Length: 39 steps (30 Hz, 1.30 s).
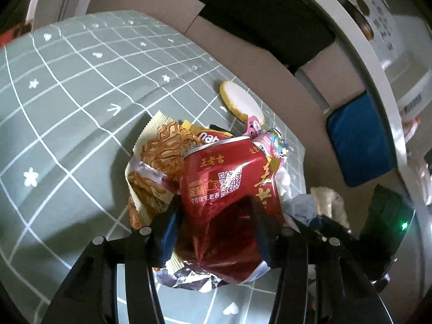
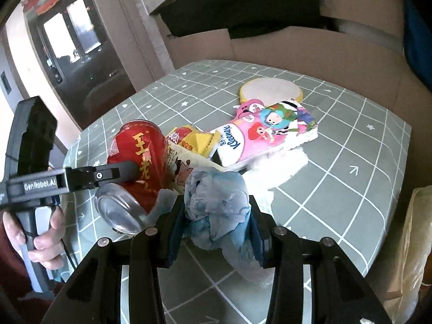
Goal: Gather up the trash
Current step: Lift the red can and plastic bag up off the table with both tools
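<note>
A crushed red drink can (image 1: pixel 229 178) lies tilted on a pile of trash on the green grid tablecloth (image 1: pixel 67 135). It sits between the fingers of my left gripper (image 1: pixel 216 229). A thin gap shows at the left pad, so the jaws stand open around the can. From the right wrist view one left finger (image 2: pixel 118 172) crosses the can (image 2: pixel 140 156). My right gripper (image 2: pixel 216 224) is shut on a crumpled pale-blue paper wad (image 2: pixel 216 202), just right of the can. Under the can lie a noodle snack wrapper (image 1: pixel 159 156) and a yellow-red wrapper (image 2: pixel 194 140).
A pink tissue pack (image 2: pixel 256 137) and white crumpled tissue (image 2: pixel 275 167) lie behind the wad. Further back is a round yellow-rimmed lid (image 2: pixel 270 89). A cardboard box (image 2: pixel 297 48) stands past the table's far edge. A pale bag (image 2: pixel 415 243) hangs at the right. A hand (image 2: pixel 46 237) holds the left gripper.
</note>
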Each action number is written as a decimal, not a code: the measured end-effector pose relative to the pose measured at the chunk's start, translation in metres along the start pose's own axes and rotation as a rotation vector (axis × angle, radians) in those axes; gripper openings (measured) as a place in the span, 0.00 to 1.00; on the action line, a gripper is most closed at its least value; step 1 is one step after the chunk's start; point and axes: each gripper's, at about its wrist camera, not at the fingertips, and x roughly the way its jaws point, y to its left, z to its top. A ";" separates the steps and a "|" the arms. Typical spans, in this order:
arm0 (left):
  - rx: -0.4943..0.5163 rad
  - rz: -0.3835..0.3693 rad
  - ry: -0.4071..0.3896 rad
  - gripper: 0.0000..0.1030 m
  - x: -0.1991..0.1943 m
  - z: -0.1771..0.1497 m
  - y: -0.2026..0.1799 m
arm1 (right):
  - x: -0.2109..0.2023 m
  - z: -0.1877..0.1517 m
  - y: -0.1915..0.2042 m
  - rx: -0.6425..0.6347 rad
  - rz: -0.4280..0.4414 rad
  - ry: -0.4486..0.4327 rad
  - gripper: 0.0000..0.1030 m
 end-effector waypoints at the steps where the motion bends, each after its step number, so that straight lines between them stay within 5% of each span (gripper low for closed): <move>1: -0.007 -0.006 0.005 0.48 0.001 0.000 0.000 | 0.001 0.000 0.000 0.003 0.001 0.001 0.39; 8: -0.031 -0.070 0.082 0.50 0.009 0.002 -0.006 | 0.000 -0.001 -0.001 0.010 -0.004 -0.001 0.39; 14: 0.010 -0.066 0.014 0.38 -0.010 0.007 -0.022 | -0.011 -0.003 -0.005 0.028 -0.005 -0.026 0.40; 21: 0.150 0.125 -0.099 0.37 -0.021 0.003 -0.041 | -0.028 -0.007 -0.009 0.027 -0.092 -0.059 0.40; 25: 0.169 0.134 -0.092 0.37 -0.014 -0.005 -0.040 | -0.034 -0.011 -0.017 0.086 -0.017 -0.066 0.40; 34: 0.008 -0.015 0.019 0.45 0.009 -0.004 -0.022 | -0.012 -0.022 0.004 0.033 -0.012 -0.022 0.40; 39: 0.048 -0.008 -0.037 0.24 -0.007 0.000 -0.033 | -0.018 -0.021 0.003 0.025 -0.019 -0.036 0.39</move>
